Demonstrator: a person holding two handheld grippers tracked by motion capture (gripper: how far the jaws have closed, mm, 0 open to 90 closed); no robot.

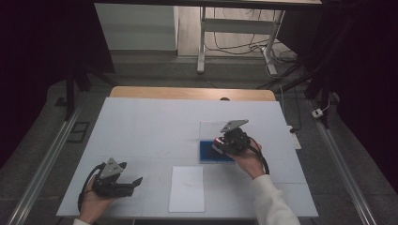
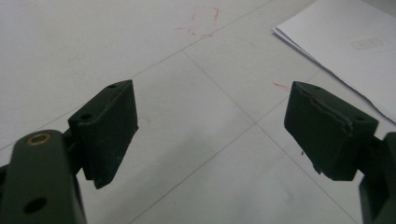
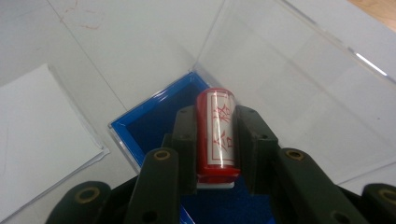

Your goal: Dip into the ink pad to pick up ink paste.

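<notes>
Between the right gripper's [image 3: 215, 140] closed jaws, a red stamp [image 3: 216, 135] is clamped above the blue ink pad [image 3: 154, 121]; left gripper [image 2: 210, 126] jaws apart, holding nothing.

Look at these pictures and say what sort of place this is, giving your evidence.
Probably a lab or workshop set up for recording, not a home. A white-covered table stands among dark curtains, cables trail over the floor behind it, and a person works a stamp over a blue ink pad with hand-held grippers.

White table [image 1: 141, 126] w/ faint grid lines, red marks; on it: paper [image 1: 187, 188] near front edge, blue ink pad [image 1: 209, 152] w/ clear lid open.
</notes>
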